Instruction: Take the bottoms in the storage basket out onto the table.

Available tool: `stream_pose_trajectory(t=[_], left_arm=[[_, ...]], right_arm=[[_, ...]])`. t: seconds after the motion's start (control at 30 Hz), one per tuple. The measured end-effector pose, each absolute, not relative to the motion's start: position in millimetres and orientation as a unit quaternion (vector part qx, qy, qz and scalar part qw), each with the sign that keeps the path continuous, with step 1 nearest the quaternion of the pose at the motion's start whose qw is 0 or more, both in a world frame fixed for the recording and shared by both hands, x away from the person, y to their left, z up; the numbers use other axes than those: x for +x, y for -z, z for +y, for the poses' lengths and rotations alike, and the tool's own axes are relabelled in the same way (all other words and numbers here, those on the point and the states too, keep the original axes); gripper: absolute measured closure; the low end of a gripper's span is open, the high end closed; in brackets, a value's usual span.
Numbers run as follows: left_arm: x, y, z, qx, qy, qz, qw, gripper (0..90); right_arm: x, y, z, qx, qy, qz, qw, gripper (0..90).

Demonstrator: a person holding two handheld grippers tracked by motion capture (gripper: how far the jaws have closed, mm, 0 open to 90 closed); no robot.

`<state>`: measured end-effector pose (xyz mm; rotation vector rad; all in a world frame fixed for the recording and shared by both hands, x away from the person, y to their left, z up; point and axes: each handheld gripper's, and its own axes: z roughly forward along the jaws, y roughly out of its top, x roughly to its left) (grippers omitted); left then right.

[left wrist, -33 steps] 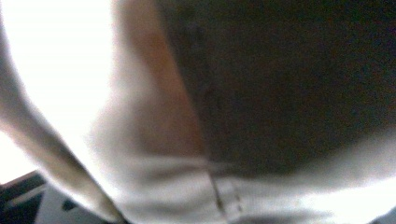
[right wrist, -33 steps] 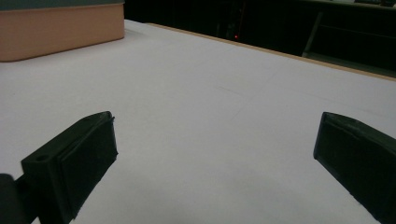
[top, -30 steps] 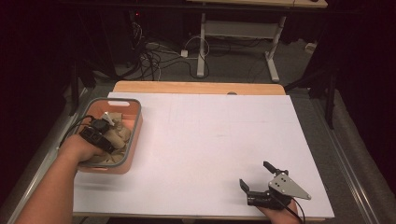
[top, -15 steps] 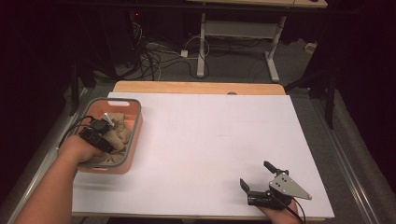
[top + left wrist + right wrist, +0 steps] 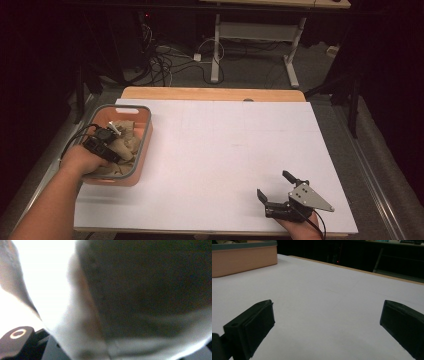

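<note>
Now we have our left gripper (image 5: 111, 134) down in the basket (image 5: 143, 137) at the table's left edge, its jaws just closing on the beige cloth (image 5: 125, 135) bunched inside; cloth presses right against its camera. We should pinch one fold firmly, then lift straight up so nothing snags the rim. Our right gripper (image 5: 276, 192) rests wide and empty on the white sheet (image 5: 225, 150).

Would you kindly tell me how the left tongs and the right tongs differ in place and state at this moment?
The left tongs are down inside the orange basket, while the right tongs rest on the bare white table. The left tongs have just been closing, with pale cloth between their jaws; the right tongs stand wide open with nothing between them. Both are black and hand-held.
</note>
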<state>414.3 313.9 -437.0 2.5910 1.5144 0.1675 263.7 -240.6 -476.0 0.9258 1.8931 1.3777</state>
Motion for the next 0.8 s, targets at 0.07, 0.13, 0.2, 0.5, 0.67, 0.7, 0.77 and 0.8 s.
stream_pose_trajectory(t=[0.07, 0.13, 0.2, 0.5, 0.67, 0.7, 0.77, 0.8], left_arm=[[414, 434, 314, 0.861, -0.057, 0.501, 0.068, 56.5], [414, 431, 316, 0.858, -0.056, 0.505, 0.074, 56.9], [415, 427, 317, 0.857, -0.052, 0.507, 0.075, 57.0], [422, 415, 315, 0.853, -0.021, 0.518, 0.061, 57.2], [425, 412, 315, 0.854, -0.007, 0.518, 0.056, 57.8], [426, 412, 315, 0.853, -0.005, 0.519, 0.057, 58.0], [427, 412, 316, 0.849, 0.002, 0.525, 0.06, 58.4], [428, 411, 316, 0.847, 0.007, 0.529, 0.062, 58.6]], right_arm=[[265, 476, -240, 0.349, -0.522, 0.715, 0.306, 0.3], [266, 476, -239, 0.346, -0.522, 0.717, 0.306, 0.4], [267, 477, -239, 0.346, -0.523, 0.717, 0.304, 0.3], [268, 477, -239, 0.347, -0.524, 0.717, 0.301, 0.4], [267, 476, -240, 0.35, -0.524, 0.715, 0.303, 0.4], [267, 476, -241, 0.35, -0.524, 0.715, 0.302, 0.4], [266, 476, -242, 0.352, -0.524, 0.714, 0.303, 0.4], [265, 476, -242, 0.35, -0.523, 0.715, 0.304, 0.4]])
